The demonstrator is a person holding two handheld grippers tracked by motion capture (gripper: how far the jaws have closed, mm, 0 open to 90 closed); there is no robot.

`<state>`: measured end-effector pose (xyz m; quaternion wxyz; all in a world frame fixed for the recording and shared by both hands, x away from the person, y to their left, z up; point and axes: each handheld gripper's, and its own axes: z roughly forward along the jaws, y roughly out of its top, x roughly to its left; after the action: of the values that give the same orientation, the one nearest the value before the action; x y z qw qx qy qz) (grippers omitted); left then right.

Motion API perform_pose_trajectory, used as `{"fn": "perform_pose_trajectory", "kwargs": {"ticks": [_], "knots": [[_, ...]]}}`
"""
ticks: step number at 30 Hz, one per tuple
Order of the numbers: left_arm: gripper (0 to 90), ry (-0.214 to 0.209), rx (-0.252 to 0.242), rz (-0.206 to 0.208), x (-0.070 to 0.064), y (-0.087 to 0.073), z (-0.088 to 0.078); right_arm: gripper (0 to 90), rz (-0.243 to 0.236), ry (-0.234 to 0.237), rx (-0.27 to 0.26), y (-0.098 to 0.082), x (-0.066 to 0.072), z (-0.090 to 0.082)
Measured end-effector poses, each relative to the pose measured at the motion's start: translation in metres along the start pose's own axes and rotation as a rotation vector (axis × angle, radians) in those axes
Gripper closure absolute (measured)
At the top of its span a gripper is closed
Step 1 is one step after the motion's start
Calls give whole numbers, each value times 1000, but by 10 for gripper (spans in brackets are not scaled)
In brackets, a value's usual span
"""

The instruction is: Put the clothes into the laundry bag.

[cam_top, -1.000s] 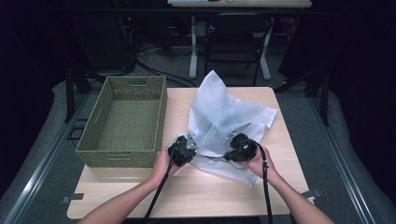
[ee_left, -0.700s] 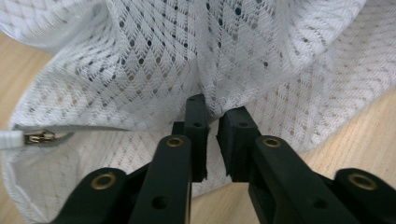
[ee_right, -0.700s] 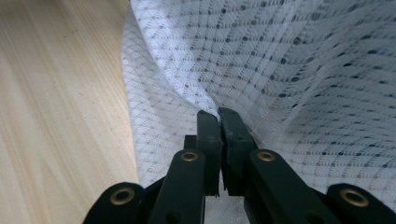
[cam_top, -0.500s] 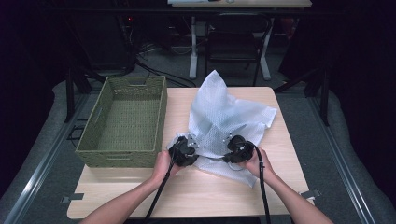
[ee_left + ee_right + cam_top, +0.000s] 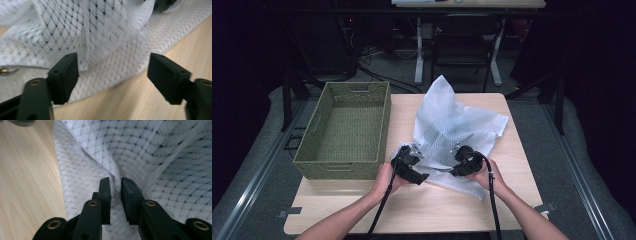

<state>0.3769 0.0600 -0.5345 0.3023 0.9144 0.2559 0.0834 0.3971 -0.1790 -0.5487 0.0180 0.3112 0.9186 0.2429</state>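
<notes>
Overhead, a white mesh cloth [image 5: 452, 130] is seen lying crumpled on the wooden table [image 5: 512, 165], right of a green woven basket [image 5: 344, 132], with one peak of the fabric raised toward the far edge. The left gripper [image 5: 414, 159] is held at the near left edge of the cloth, and the right gripper [image 5: 458, 156] at its near middle; both are gripped by the person's hands, whose forearms come in from the bottom. Black cables are trailed back from each gripper toward the person.

From the left gripper view, the two black jaws are shown standing wide apart, having just been opening. The cloth [image 5: 105, 45] is spread between and beyond them, lying partly on the table [image 5: 130, 100], but neither pad is pressed against it. A fold of the mesh is seen rising just behind the left-hand jaw.

From the right gripper view, the jaws are shown close together with a narrow gap, having just been opening slightly. A pinched ridge of the cloth [image 5: 150, 157] is drawn up into that gap; whether the pads are pressed on it cannot be told. Bare table [image 5: 27, 177] is seen to the left of the fabric.
</notes>
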Motion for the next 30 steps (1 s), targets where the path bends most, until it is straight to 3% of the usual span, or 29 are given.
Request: {"fn": "perform_pose_trajectory", "kwargs": {"ticks": [7, 20, 26, 30], "knots": [[162, -16, -16, -16, -1, 4, -13, 709, 8, 23, 4, 0, -2, 0], [143, -36, -73, -18, -7, 6, -45, 303, 10, 27, -131, 7, 9, -45], [125, -19, -94, -17, -8, 0, -67, 150, 6, 29, -148, 5, 17, -58], [105, -3, -116, -39, -5, -8, -84, 109, 2, 9, -176, 0, 24, -70]]}}
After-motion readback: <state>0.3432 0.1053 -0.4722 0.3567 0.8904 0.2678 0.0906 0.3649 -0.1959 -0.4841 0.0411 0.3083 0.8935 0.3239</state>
